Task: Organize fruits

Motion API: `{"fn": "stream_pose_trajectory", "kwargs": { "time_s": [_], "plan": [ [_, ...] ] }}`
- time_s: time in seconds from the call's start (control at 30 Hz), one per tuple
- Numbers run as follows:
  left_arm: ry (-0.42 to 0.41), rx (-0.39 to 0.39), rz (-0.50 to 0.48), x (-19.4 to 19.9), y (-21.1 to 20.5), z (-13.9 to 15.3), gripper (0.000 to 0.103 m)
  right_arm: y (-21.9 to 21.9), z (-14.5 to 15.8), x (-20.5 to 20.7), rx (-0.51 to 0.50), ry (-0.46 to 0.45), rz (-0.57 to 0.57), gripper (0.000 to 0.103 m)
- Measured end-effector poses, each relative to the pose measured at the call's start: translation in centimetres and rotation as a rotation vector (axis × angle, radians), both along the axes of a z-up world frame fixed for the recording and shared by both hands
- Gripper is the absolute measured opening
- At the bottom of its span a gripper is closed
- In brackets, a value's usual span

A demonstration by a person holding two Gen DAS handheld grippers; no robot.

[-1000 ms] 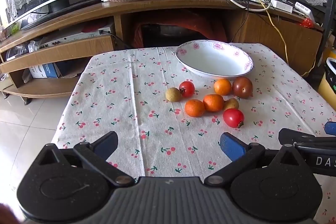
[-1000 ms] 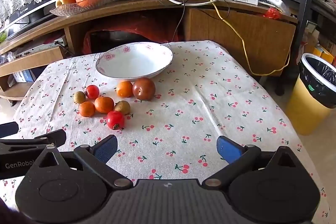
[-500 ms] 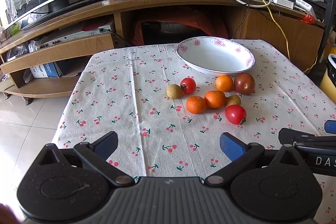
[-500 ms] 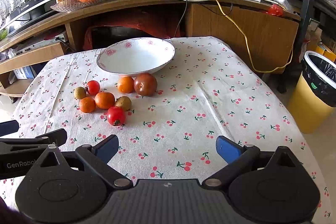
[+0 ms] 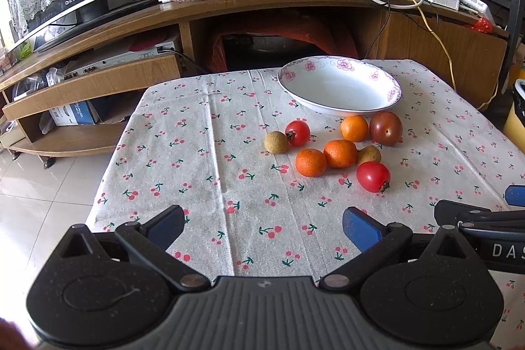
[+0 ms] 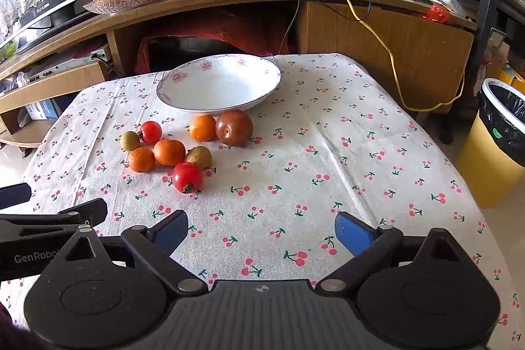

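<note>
A: The left gripper [image 5: 262,227] is hanging wide open over the tablecloth [image 5: 197,153], holding nothing. The right gripper [image 6: 261,228] is doing the same.

B: Where is the fruit sitting?

A: It is all lying just in front of the white bowl [image 6: 219,86], which is staying empty. The dark plum [image 6: 234,127] is nearly touching the bowl's rim.

B: What might be going wrong soon?

A: The fruit is round, so I think a bad pinch is sending it rolling. The red tomato [image 6: 186,176] is sitting close to a little brown fruit [image 6: 199,156], so the fingers may be bumping both.

B: Which way is the tomato pointing?

A: It is lying a bit longways, with its stem end pointing away from the bowl.
</note>
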State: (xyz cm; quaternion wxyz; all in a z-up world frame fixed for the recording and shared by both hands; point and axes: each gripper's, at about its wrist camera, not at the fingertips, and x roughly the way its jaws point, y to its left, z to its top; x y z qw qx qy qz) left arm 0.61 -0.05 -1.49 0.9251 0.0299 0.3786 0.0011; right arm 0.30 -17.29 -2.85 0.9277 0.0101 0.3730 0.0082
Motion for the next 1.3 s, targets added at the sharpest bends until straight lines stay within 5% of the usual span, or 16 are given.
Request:
{"fn": "stream_pose_trajectory", "kwargs": {
  "time_s": [0.67, 0.83, 1.03, 1.3],
  "plan": [
    [-0.013, 0.031, -0.006, 0.5, 0.5, -0.5, 0.103, 1.1, -0.6, 1.1, -0.005, 0.02, 0.084, 0.079],
    [-0.038, 0.015, -0.032, 1.1, 0.8, -0.3, 0.103, 1.0, -0.2, 2.5, 0.036, 0.016, 0.141, 0.063],
    [-0.057, 0.109, -0.095, 1.2, 0.4, -1.0, 0.103, 1.5, -0.3, 4.4, 0.058, 0.026, 0.226, 0.052],
    [-0.036, 0.074, -0.102, 1.6, 1.0, -1.7, 0.103, 3.1, -2.3, 7.3, 0.061, 0.099, 0.286, 0.033]
  ]
}}
